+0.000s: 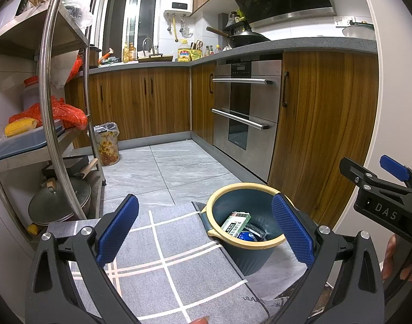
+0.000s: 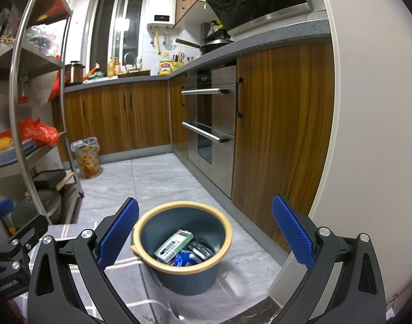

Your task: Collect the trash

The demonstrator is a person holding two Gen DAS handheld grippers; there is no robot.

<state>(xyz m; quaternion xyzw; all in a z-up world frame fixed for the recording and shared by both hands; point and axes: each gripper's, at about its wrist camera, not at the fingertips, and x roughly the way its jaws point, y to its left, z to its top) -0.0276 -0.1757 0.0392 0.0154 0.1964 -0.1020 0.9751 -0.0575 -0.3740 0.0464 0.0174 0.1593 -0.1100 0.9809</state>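
Observation:
A dark blue trash bin with a tan rim (image 1: pixel 249 253) (image 2: pixel 189 278) stands on the floor by the wooden cabinets. Inside lie a green and white carton (image 1: pixel 236 224) (image 2: pixel 173 245), a blue wrapper (image 1: pixel 246 236) (image 2: pixel 183 259) and a dark packet (image 2: pixel 201 249). My left gripper (image 1: pixel 206 232) is open and empty, above the grey checked mat (image 1: pixel 162 270), left of the bin. My right gripper (image 2: pixel 206 235) is open and empty, held over the bin; it also shows at the right edge of the left wrist view (image 1: pixel 389 189).
A steel shelf rack (image 1: pixel 52 113) with pots and red bags stands at the left. A floral bin with a bag liner (image 1: pixel 106 145) (image 2: pixel 87 159) sits by the far cabinets. An oven (image 1: pixel 246 113) and wooden cabinets (image 1: pixel 322 135) line the right. A white wall (image 2: pixel 367 135) is close right.

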